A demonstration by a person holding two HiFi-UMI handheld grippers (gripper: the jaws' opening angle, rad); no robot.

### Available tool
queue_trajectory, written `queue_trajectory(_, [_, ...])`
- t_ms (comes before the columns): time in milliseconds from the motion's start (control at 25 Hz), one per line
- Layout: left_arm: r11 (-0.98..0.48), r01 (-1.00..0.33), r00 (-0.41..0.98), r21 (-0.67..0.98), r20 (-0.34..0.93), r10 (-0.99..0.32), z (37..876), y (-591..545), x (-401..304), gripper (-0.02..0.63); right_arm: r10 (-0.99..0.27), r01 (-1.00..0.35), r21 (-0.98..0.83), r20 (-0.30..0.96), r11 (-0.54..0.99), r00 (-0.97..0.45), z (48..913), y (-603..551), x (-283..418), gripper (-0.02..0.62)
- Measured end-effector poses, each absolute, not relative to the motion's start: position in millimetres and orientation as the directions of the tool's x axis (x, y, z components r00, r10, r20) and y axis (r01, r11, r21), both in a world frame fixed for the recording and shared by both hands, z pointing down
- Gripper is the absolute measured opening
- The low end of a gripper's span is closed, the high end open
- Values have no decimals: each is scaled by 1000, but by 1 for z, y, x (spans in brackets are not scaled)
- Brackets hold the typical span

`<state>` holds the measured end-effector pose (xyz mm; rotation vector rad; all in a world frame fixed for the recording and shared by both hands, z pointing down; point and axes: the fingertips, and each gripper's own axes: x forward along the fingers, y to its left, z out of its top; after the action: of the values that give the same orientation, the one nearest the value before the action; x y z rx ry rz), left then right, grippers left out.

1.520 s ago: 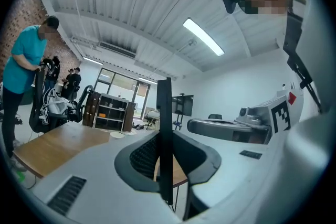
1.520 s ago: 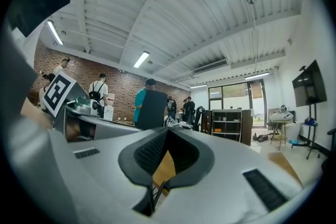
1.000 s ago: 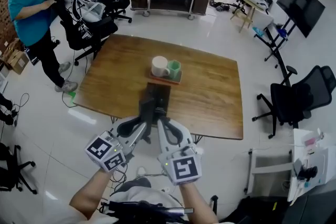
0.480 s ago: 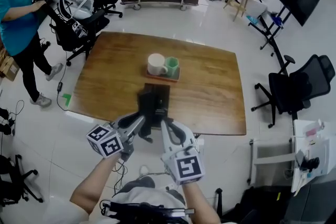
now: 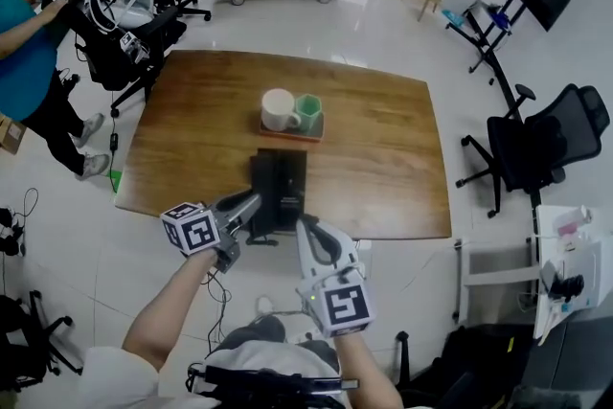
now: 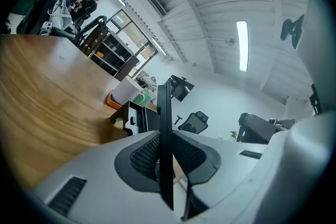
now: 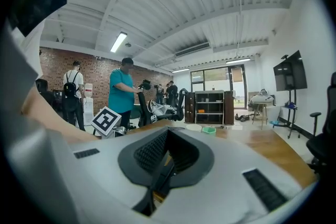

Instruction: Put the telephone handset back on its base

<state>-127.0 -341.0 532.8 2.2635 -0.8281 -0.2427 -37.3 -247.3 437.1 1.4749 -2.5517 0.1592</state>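
The black telephone base [image 5: 285, 182] lies on the wooden table [image 5: 383, 158] near its front edge; it also shows ahead in the left gripper view [image 6: 137, 117]. My left gripper [image 5: 251, 204] reaches the base's near left side. Its pads are shut on a long thin black piece [image 6: 164, 113], seemingly the handset seen edge-on, which sticks out past the tips. My right gripper [image 5: 305, 227] sits just off the table's front edge, right of the left one. It is shut, with nothing visible between the pads [image 7: 152, 152].
Beyond the phone, a white mug [image 5: 279, 109] and a green cup [image 5: 308, 109] stand on an orange tray [image 5: 290, 131]. A person in a teal shirt [image 5: 24, 62] stands far left among office chairs. Another chair [image 5: 536, 153] is right of the table.
My left gripper has swung out to the left and up beside the phone, away from the right gripper. The phone now looks flat on the table.
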Motion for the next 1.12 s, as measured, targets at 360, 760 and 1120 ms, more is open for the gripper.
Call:
queue_trajectory(360, [-531, -456, 812, 714, 89, -577, 562, -364, -120, 63, -849, -875, -4, 240, 485, -471, 448, -257, -35, 5])
queue_trajectory(760, [-461, -368, 839, 808, 75, -538, 586, -385, -123, 66, -844, -879, -14, 272, 477, -463, 458, -257, -36, 5])
queue_trajectory(1120, [-473, -249, 876, 845, -12, -483, 578, -392, -120, 72, -834, -877, -9, 303, 481, -461, 464, -258, -38, 5])
